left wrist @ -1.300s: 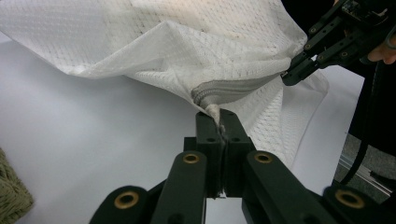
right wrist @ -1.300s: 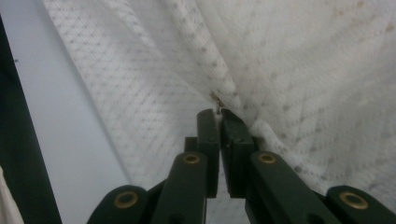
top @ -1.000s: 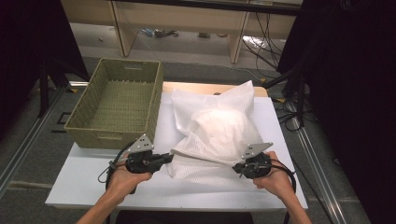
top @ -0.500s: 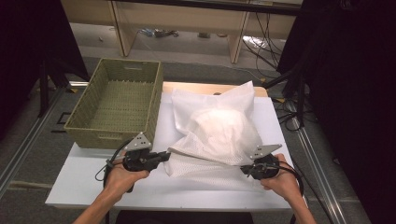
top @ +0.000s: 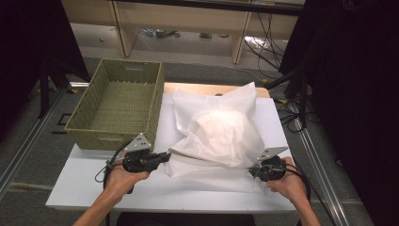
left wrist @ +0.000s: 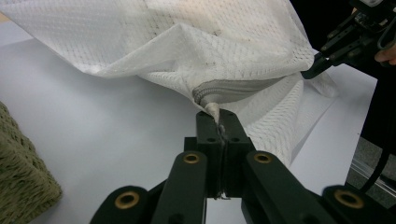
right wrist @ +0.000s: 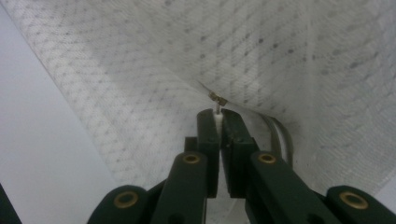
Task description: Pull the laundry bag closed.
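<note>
High view: we draw the right gripper (top: 252, 170) outward along the near edge of the white mesh laundry bag (top: 221, 136) on the white table (top: 84, 183), apparently working its zipper along, while the left gripper (top: 165, 156) anchors the other end beside the woven basket (top: 117, 106).

Left gripper view: our jaws are pressed together on the bag's fabric at the zipper's end (left wrist: 219, 95). Right gripper view: our jaws pinch the zipper pull (right wrist: 217, 108).
</note>
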Demonstrator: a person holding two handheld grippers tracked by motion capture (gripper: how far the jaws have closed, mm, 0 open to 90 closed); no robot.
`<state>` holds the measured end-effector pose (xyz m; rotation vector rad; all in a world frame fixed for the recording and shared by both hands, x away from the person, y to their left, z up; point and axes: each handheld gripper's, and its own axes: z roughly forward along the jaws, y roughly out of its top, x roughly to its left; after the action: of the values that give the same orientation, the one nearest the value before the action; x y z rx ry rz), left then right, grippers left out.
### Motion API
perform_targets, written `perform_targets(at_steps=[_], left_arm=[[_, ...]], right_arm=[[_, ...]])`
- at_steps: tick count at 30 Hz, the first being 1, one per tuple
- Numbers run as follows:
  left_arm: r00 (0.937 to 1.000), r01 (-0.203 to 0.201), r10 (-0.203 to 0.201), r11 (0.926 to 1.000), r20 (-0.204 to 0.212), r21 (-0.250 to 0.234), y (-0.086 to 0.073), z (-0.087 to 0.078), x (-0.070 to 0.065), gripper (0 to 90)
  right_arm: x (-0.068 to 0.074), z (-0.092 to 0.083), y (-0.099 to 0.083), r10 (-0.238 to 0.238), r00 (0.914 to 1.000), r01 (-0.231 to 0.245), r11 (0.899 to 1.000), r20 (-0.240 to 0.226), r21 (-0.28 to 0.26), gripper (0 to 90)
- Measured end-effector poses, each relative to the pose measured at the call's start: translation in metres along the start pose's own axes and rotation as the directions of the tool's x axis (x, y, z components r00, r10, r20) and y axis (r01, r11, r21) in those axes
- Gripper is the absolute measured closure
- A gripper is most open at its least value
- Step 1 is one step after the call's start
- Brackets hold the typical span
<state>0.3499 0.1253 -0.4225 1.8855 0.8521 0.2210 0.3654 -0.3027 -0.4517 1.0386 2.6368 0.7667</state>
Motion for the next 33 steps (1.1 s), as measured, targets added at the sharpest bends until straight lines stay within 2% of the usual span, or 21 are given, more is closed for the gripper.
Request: perform_targets(at_steps=[2,4,5,8,9,10,12,13,14,15,16,18,19,20,23,24,28,29,31,32,33], left_arm=[[1.0000,0.005,-0.005,1.0000,0.001,-0.006,0.000,0.000,0.000,88.3],[1.0000,0.004,-0.004,0.9999,0.009,-0.016,0.000,0.000,0.000,88.3],[0.9999,0.002,-0.001,0.9999,0.015,-0.017,0.000,0.000,0.001,88.3],[1.0000,0.005,-0.005,0.9999,0.006,-0.012,0.000,-0.001,0.001,88.4],[1.0000,0.004,-0.004,0.9999,0.005,-0.011,0.000,-0.001,0.001,88.4],[1.0000,0.002,-0.002,0.9999,0.002,-0.013,0.000,-0.001,0.001,88.3],[1.0000,0.003,-0.003,0.9999,0.002,-0.015,0.000,-0.002,0.002,88.4],[1.0000,0.004,-0.004,0.9999,0.002,-0.016,0.000,-0.001,0.002,88.4],[1.0000,0.004,-0.004,0.9999,0.004,-0.015,0.000,-0.001,0.002,88.4],[1.0000,0.002,-0.002,0.9999,0.003,-0.015,0.000,-0.001,0.002,88.4],[1.0000,0.002,-0.002,0.9999,0.003,-0.014,0.000,-0.002,0.002,88.4],[1.0000,0.004,-0.004,0.9999,0.003,-0.015,0.000,-0.002,0.002,88.4],[1.0000,0.001,-0.001,0.9999,0.003,-0.014,0.000,-0.001,0.002,88.4],[1.0000,-0.003,0.003,0.9999,0.002,-0.013,0.000,-0.001,0.002,88.4],[0.9999,0.013,-0.013,0.9998,-0.002,-0.012,-0.001,-0.001,0.006,88.5],[0.9999,0.014,-0.015,0.9998,-0.003,-0.011,-0.002,-0.001,0.006,88.4],[1.0000,0.002,-0.002,0.9999,0.000,-0.010,-0.001,0.000,0.003,88.5],[1.0000,0.002,-0.002,1.0000,-0.004,-0.006,-0.001,-0.001,0.003,88.6],[1.0000,0.002,-0.001,0.9999,0.002,-0.012,-0.001,0.000,0.002,88.6],[1.0000,-0.009,0.009,1.0000,-0.004,0.000,-0.001,-0.001,0.001,88.6],[0.9999,-0.014,0.014,0.9999,0.003,-0.002,-0.001,0.000,0.000,88.6]], right_arm=[[-0.004,-0.002,0.000,-0.004,1.0000,0.004,1.000,0.004,0.008,88.1],[-0.006,-0.001,-0.003,0.001,0.9999,-0.001,1.000,0.014,-0.007,88.1],[-0.006,-0.002,-0.005,0.031,0.9995,-0.031,1.000,0.007,0.006,88.1],[-0.012,-0.005,-0.010,0.017,0.9995,-0.017,1.000,0.028,0.009,88.1],[-0.013,-0.007,-0.012,0.026,0.9992,-0.027,1.000,0.030,0.015,88.1],[-0.016,-0.008,-0.014,0.008,0.9992,-0.009,1.000,0.039,0.011,88.1],[-0.016,-0.012,-0.018,0.070,0.9962,-0.072,0.997,0.052,0.026,88.1],[-0.020,-0.011,-0.020,0.034,0.9981,-0.035,0.999,0.052,0.016,88.1],[-0.021,-0.012,-0.023,0.025,0.9977,-0.027,0.999,0.063,0.018,88.1],[-0.020,-0.012,-0.024,0.061,0.9964,-0.063,0.998,0.058,0.019,88.1],[-0.020,-0.013,-0.025,0.073,0.9951,-0.074,0.997,0.067,0.023,88.1],[-0.023,-0.014,-0.027,0.065,0.9954,-0.067,0.998,0.070,0.018,88.1],[-0.023,-0.016,-0.028,0.084,0.9942,-0.086,0.996,0.067,0.032,88.1],[-0.025,-0.015,-0.029,0.061,0.9957,-0.063,0.998,0.069,0.022,88.1],[-0.026,-0.018,-0.031,0.078,0.9941,-0.081,0.996,0.076,0.035,88.1],[-0.025,-0.019,-0.032,0.099,0.9925,-0.102,0.994,0.072,0.037,88.1],[-0.029,-0.020,-0.035,0.085,0.9931,-0.089,0.995,0.081,0.042,88.1],[-0.028,-0.022,-0.035,0.112,0.9909,-0.115,0.992,0.075,0.050,88.1],[-0.029,-0.023,-0.037,0.125,0.9884,-0.129,0.991,0.085,0.040,88.1],[-0.032,-0.024,-0.038,0.093,0.9918,-0.097,0.995,0.088,0.039,88.1],[-0.031,-0.024,-0.038,0.115,0.9893,-0.120,0.992,0.089,0.045,88.1]])
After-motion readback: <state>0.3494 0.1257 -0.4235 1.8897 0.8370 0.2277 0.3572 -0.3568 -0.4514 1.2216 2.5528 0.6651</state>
